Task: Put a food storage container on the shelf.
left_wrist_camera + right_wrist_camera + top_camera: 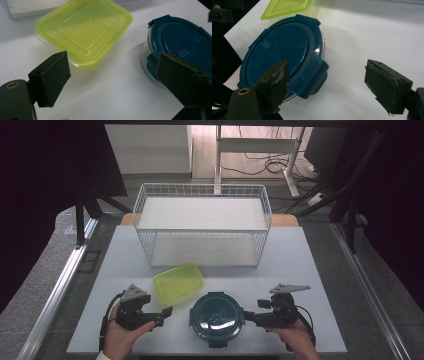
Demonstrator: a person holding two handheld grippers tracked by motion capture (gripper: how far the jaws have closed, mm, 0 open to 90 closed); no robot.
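1. High view: A white surface [300,265] carries a white wire basket [202,225] in the upper centre of the frame. A yellow-green rectangular lidded container [178,282] lies just below the basket, left of centre. A round container with a dark teal clip-on lid [217,318] sits at lower centre, near the yellow-green one. The left tool [167,312], held in a hand [120,337] at lower left, points toward the round container with its jaws released. The right tool [248,316], held in a hand [295,337] at lower right, points at the round container's right clip; its jaws stand apart, close to the lid's edge.

2. Left gripper view: The left tool [112,80] is released, jaws wide over bare surface. The yellow-green container [85,30] occupies the upper left of the frame; the teal-lidded container [185,40] lies at the right, partly behind the right-hand jaw.

3. Right gripper view: The right tool [327,85] is released. The teal lid [282,47] fills the left half, its clip [314,77] beside the left-hand jaw; whether they touch cannot be told. The yellow-green container [284,6] shows at the top left.
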